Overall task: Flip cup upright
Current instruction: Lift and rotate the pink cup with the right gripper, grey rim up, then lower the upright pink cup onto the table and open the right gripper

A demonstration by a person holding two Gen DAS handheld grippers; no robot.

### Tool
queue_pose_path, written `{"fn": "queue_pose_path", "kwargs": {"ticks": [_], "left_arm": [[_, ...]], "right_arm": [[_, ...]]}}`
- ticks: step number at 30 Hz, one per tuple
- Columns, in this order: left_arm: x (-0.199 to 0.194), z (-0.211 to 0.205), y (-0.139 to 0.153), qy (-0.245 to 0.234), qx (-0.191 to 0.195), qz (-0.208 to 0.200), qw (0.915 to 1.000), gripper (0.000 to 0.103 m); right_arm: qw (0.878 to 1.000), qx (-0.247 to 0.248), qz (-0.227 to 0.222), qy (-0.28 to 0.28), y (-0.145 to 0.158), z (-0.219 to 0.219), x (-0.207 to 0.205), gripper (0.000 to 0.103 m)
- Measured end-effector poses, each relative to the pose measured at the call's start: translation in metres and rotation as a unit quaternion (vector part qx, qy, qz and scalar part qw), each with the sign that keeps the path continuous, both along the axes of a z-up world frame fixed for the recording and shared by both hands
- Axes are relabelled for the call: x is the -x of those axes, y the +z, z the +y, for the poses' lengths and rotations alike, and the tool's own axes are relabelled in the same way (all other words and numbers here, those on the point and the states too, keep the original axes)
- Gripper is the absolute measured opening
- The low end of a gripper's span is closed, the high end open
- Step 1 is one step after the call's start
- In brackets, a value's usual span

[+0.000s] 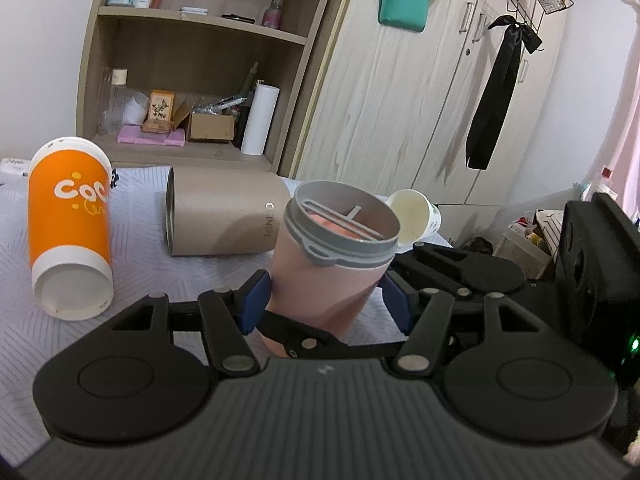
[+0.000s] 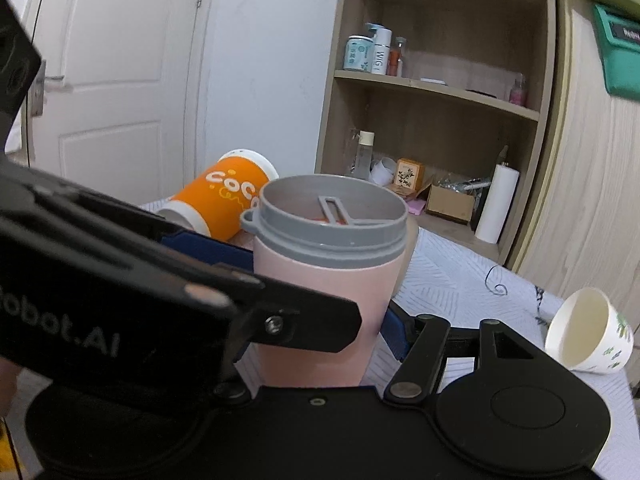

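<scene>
A pink cup (image 1: 324,284) with a grey screw rim stands nearly upright on the white patterned cloth, its mouth up. Both grippers hold it. My left gripper (image 1: 326,312) is shut on its lower body, with blue pads on either side. My right gripper (image 2: 316,320) is shut on the same cup (image 2: 320,296) from another side; its left finger is hidden behind the left gripper's black arm, which crosses the right wrist view. The cup's base is hidden behind the grippers.
An orange and white cup (image 1: 70,228) lies on its side at left. A beige cylinder (image 1: 224,210) lies behind the pink cup. A small white paper cup (image 2: 588,332) lies tipped at the right. A wooden shelf (image 1: 200,60) and wardrobe stand behind the table.
</scene>
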State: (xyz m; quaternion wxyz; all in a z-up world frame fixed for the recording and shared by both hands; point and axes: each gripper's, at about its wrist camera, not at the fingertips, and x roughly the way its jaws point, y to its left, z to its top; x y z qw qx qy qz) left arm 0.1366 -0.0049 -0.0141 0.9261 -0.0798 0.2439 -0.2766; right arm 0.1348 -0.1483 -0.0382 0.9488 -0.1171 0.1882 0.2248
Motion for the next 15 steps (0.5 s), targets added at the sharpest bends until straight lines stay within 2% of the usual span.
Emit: {"fn": "queue_pose_path", "kwargs": {"ticks": [3,10,15], "left_arm": [[0.002,-0.001,0.000,0.000,0.002,0.005,1.0000,0.063],[0.006,-0.003,0.001,0.003,0.004,0.013,0.9999,0.063],[0.015,-0.003,0.003,0.010,-0.003,0.004,0.9999,0.063]], "right_arm": [[1.000,-0.004,0.001,-0.005,0.001,-0.002,0.003,0.075],[1.000,-0.017,0.005,-0.018,0.005,-0.010,0.011,0.075],[0.999,-0.025,0.005,-0.025,0.005,-0.015,0.020,0.076]]}}
